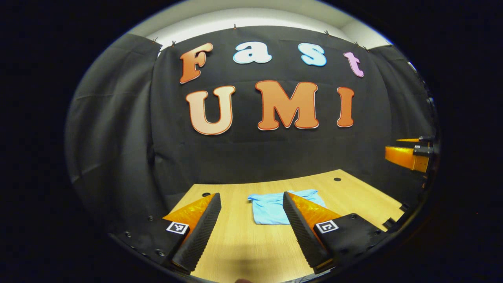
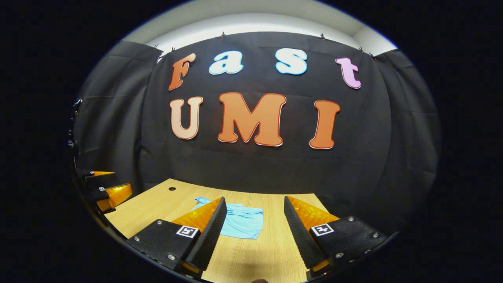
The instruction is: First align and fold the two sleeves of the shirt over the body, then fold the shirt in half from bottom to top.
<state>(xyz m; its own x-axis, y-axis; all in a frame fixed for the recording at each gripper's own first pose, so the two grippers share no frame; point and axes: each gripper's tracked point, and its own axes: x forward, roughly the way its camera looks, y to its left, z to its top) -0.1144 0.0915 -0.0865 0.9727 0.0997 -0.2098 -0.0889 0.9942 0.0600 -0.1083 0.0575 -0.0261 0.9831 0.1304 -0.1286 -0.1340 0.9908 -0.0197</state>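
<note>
Shirt [image 1: 275, 208] lies already folded small at lower centre on the table [image 1: 353, 192], so hold both tongs, left tongs [image 1: 251, 220] and right tongs [image 2: 255, 222], wide open, empty, above it, and check its edges align.

Light wooden table [image 1: 353, 188] with small dark holes [image 1: 337, 179], black cloth wall [image 1: 118, 137] behind.

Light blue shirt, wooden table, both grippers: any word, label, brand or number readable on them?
Light blue cloth shirt: no print or label visible.
Pale wooden table: none.
Left gripper and right gripper: square black-and-white pattern tags beside the fingers, coded patterns only, no words or numbers.
</note>
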